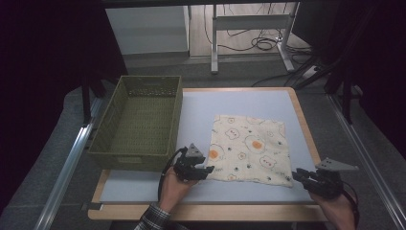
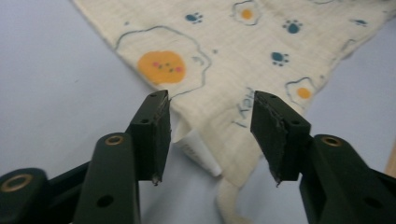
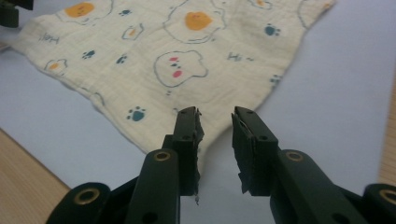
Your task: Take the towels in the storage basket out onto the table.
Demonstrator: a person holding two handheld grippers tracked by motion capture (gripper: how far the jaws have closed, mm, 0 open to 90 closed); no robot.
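While the cloth (image 1: 251, 147) lies flat on the table (image 1: 201, 115) right of the basket (image 1: 139, 122), the left gripper (image 1: 207, 169) sits at its near left corner, jaws apart around that corner, not pinching. Right gripper (image 1: 295, 174) sits at the near right corner, jaws apart too.

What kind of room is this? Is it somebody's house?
Probably not a house; it looks like a lab or workshop for recording tasks. Cables trail across the floor by a metal desk frame, and the table sits between metal rails, holding a printed cloth and a green basket.
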